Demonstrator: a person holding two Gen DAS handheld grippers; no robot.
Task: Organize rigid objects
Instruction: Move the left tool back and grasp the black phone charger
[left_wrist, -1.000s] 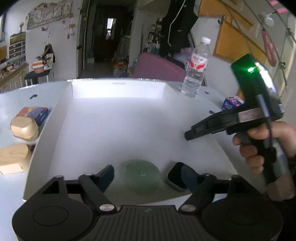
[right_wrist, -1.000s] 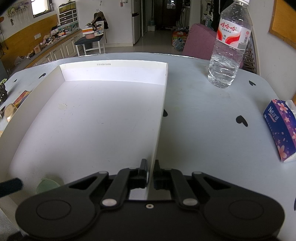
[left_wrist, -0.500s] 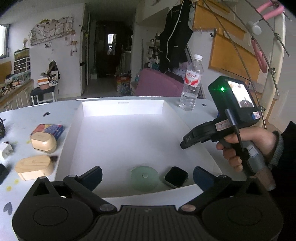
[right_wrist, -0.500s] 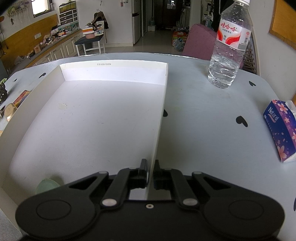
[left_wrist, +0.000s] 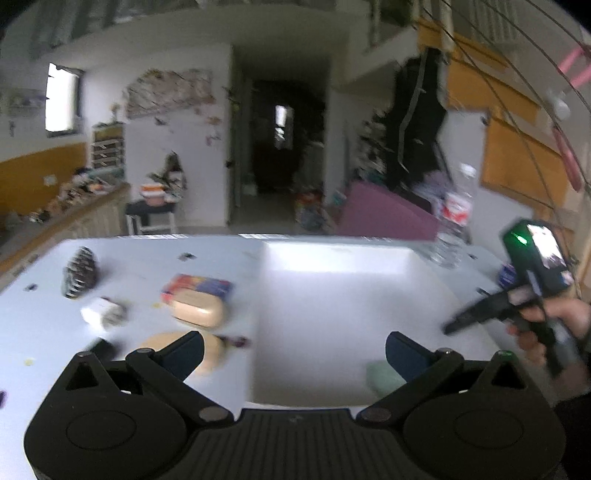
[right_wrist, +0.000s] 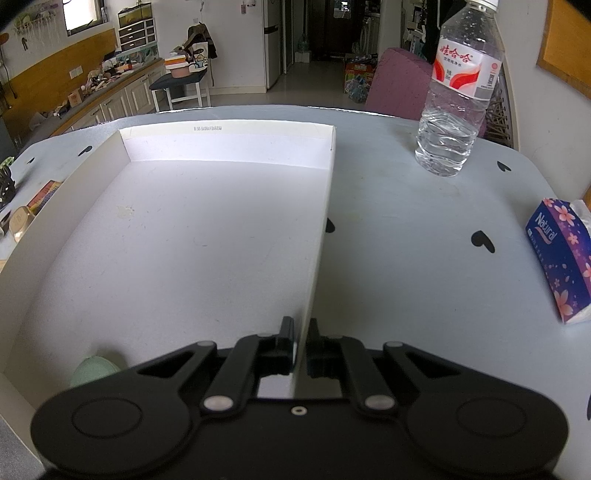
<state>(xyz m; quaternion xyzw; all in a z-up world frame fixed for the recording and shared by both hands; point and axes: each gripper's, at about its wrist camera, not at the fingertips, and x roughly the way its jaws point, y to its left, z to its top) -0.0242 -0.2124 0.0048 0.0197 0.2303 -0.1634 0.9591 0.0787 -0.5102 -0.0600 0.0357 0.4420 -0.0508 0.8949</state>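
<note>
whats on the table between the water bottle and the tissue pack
Nothing but bare table with small black heart marks, seen in the right wrist view, between the bottle and the tissue pack.

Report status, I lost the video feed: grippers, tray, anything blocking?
Left gripper open, empty, jaws just widened. Right gripper shut on the white tray's wall. Green disc in tray. Nothing blocking.

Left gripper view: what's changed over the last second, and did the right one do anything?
The left gripper let its jaws open wide and pulled back from the green disc left in the white tray, swinging toward the loose items. The right gripper stays clamped on the tray wall.
</note>
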